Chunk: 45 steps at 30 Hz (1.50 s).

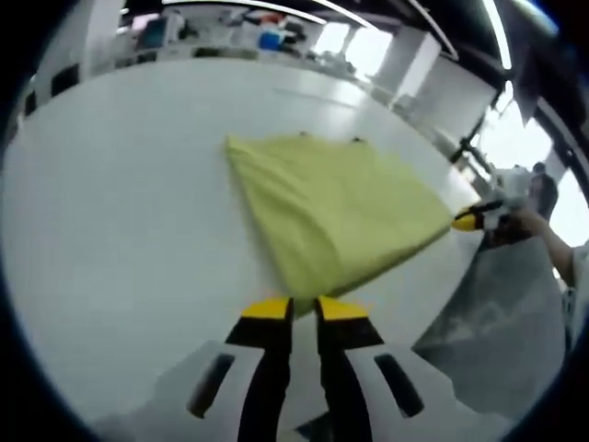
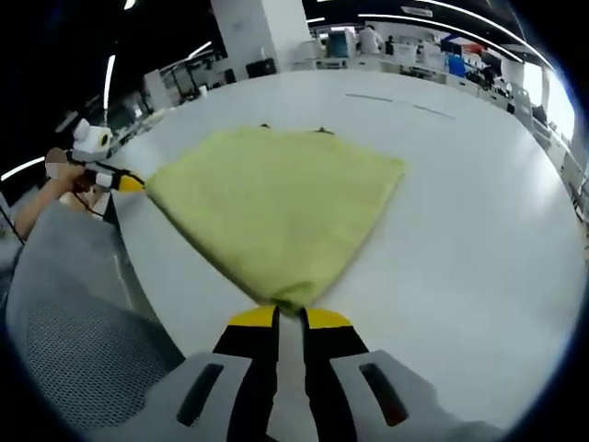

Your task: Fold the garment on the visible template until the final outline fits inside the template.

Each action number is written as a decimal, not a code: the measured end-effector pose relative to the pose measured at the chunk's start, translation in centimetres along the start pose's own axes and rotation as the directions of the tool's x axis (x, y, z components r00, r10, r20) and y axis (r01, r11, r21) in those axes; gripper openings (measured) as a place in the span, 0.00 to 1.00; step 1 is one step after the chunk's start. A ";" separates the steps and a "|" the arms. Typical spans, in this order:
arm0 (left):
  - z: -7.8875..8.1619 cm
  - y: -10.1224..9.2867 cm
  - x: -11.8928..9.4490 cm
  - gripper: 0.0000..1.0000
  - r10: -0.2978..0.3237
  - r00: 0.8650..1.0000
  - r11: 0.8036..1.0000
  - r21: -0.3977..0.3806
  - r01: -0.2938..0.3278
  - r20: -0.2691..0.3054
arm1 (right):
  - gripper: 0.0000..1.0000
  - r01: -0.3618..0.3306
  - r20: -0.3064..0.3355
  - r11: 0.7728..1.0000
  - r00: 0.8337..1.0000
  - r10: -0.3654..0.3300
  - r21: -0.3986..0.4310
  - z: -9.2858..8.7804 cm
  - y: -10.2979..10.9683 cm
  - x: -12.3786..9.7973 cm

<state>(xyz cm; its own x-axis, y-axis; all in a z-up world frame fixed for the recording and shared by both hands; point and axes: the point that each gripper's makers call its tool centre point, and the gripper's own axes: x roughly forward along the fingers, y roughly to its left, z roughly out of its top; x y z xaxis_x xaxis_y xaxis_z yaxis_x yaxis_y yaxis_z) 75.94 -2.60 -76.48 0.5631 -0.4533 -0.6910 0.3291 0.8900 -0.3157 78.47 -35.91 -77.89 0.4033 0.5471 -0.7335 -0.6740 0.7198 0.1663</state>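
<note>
Yellow-green cloth (image 1: 336, 207) lay spread on a white table (image 1: 120, 221), stretched taut between two corners. In the left gripper view, the left gripper (image 1: 304, 308) sat at the bottom, yellow-tipped black jaws nearly pressed together, pinching the near corner of the cloth right at the tips. Cloth fanned out from that corner toward the far side of the table, with two small dark marks at its far edge. At the right edge of the same view, the right gripper (image 1: 467, 220) showed its yellow tip touching the opposite corner of the cloth, a hand (image 1: 525, 221) behind it; from here could not tell how its jaws stood. Grey fabric, probably the person's clothing (image 1: 502, 322), hung below the table edge on the right. In the right gripper view, the right gripper (image 2: 290, 318) had its jaws close together, clamped on the near corner of the cloth (image 2: 276, 207), which narrowed to a point between the tips. The left gripper (image 2: 129, 183) appeared at the left, yellow tip on the far-left corner of the cloth, with a hand (image 2: 64, 180) holding it. The table (image 2: 479, 239) was bare to the right of the cloth. Grey clothing (image 2: 74, 313) filled the lower left. Background showed desks, shelves and ceiling light strips, blurred. No template outline could be made out on the table.
</note>
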 end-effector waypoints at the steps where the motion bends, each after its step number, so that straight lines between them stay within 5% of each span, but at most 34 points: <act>1: 0.0 0.0 0.0 0.06 0.001 1.000 1.000 0.000 -0.001 0.000 | 0.09 0.000 -0.001 1.000 1.000 0.000 -0.002 0.0 0.0 0.0; 26: -0.2 -0.3 0.5 0.00 0.007 0.999 0.999 0.043 -0.005 -0.041 | 0.03 0.003 -0.015 1.000 1.000 -0.003 -0.001 0.0 -0.3 -0.1; 45: 0.4 0.1 -0.2 0.00 0.025 0.999 1.000 -0.005 -0.025 -0.036 | 0.02 0.042 -0.016 0.999 0.999 -0.042 -0.022 0.3 -1.1 -1.0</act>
<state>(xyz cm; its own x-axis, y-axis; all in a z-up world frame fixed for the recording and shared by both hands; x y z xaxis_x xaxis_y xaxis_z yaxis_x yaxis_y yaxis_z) 76.14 -2.40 -76.08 0.5432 -0.4291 -0.7217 0.3110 0.9012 -0.3017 79.03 -37.10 -77.16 0.4218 0.5093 -0.7502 -0.6699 0.7326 0.1207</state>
